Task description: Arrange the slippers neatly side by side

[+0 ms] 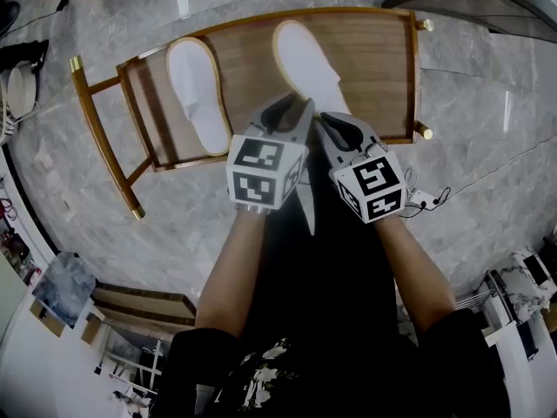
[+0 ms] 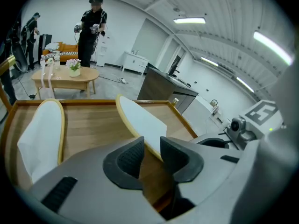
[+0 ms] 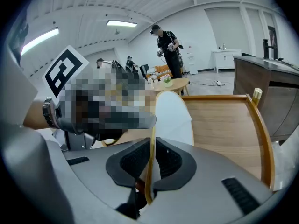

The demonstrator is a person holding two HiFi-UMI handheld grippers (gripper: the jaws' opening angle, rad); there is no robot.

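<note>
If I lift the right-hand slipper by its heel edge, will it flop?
Probably yes: the right claw pinches only a thin sole edge of the right-hand slipper, so the toe may droop. It looks thin, so likely light. It may slide easily on the smooth wooden bench.

In the head view, the left gripper [image 1: 291, 111] and right gripper [image 1: 335, 127] cover the right slipper's [image 1: 305, 59] heel and part of the bench's [image 1: 374, 68] near rail. In the left gripper view, that gripper's body hides the left slipper's [image 2: 39, 129] heel. The right slipper's end passes behind the jaws, seemingly clear of the pads.
</note>
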